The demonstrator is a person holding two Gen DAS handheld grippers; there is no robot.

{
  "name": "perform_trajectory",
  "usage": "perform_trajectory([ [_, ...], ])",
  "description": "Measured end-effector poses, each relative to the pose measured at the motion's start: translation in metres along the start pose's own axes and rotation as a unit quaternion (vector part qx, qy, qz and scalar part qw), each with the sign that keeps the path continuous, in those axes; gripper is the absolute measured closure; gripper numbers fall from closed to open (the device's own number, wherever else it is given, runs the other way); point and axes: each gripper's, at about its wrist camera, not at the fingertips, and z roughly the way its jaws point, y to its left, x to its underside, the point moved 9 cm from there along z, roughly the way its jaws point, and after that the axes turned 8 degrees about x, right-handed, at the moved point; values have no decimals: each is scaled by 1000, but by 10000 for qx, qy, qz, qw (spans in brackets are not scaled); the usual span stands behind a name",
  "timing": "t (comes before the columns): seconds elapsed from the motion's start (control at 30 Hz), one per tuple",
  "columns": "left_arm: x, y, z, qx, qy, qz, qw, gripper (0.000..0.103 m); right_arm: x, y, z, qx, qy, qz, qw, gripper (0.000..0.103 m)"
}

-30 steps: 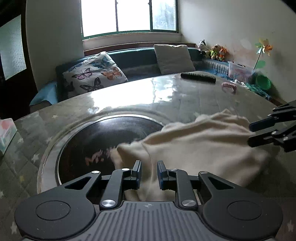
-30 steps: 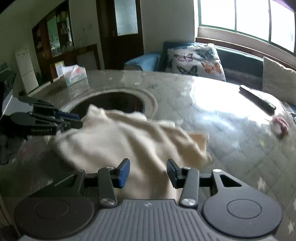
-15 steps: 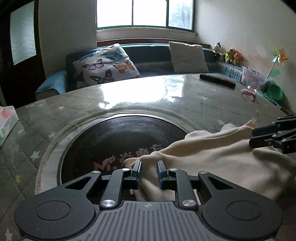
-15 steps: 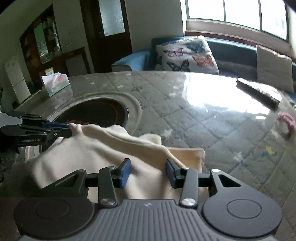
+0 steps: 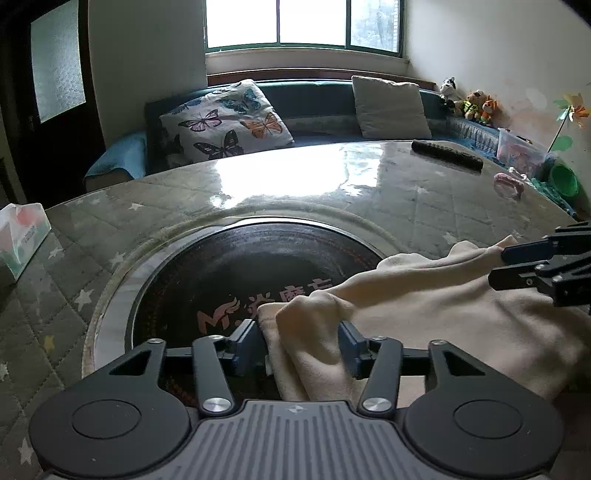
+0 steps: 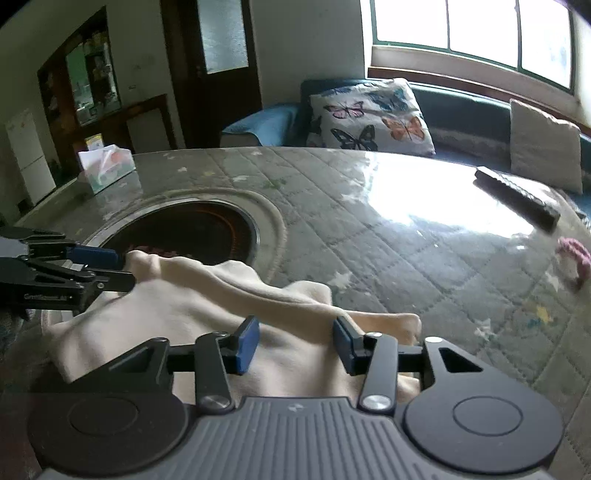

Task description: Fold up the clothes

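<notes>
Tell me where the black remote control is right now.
The remote control lies on the far right part of the table, near its edge by the grey cushion, well beyond the cream garment.

1. The left wrist view sits low behind the left gripper (image 5: 301, 341), close over the table (image 5: 424, 199), and looks along the fingers toward the window (image 5: 301, 22) and the sofa beneath it
2. The right wrist view sits equally low behind the right gripper (image 6: 295, 345) and faces the dark door (image 6: 221, 55) and the room corner, with the window at upper right
3. Both views share the cream garment (image 5: 424, 314) right under the fingers, the dark round inset (image 5: 236, 273), butterfly cushion (image 5: 225, 122), remote (image 5: 447, 154) and tissue box (image 5: 22, 236)
4. Each view catches the other gripper at its edge: the right one at right, the left one at left
</notes>
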Motion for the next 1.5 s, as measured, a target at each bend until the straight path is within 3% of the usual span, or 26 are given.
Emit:
perform_trajectory([
  [0.07, 2, 2, -2, -59, 12, -25, 10000, 42, -1, 6, -4, -38, -44, -85, 9999, 49],
  [0.2, 4, 5, -7, -193, 3, -50, 9998, 28, -2, 23, -15, -166, -133, -267, 9994, 33],
  [0.27, 3, 6, -10, -249, -24, -46, 9997, 23, -2, 33, -20, -210, -191, -413, 9987, 32],
  [0.33, 3, 7, -12, -305, -51, -42, 9995, 18, -2, 43, -24, -281, -239, -524, 9979, 26],
  [0.37, 3, 8, -14, -333, -64, -40, 9994, 15, -2, 48, -26, -319, -262, -576, 9975, 17],
  [0.6, 4, 11, -22, -522, -148, -15, 9985, 0, 12, 69, -26, -409, -207, -700, 9965, 9],
  [0.8, 6, 12, -29, -607, -192, -15, 9980, 0, 30, 73, -16, -342, -148, -742, 9965, 0],
  [1.1, 9, 13, -35, -695, -212, 24, 9974, 0, 42, 77, -13, -194, -429, -920, 9946, 0],
  [1.5, 10, 17, -34, -551, -236, -34, 9982, 0, 42, 76, -13, -175, -417, -943, 9945, 0],
])
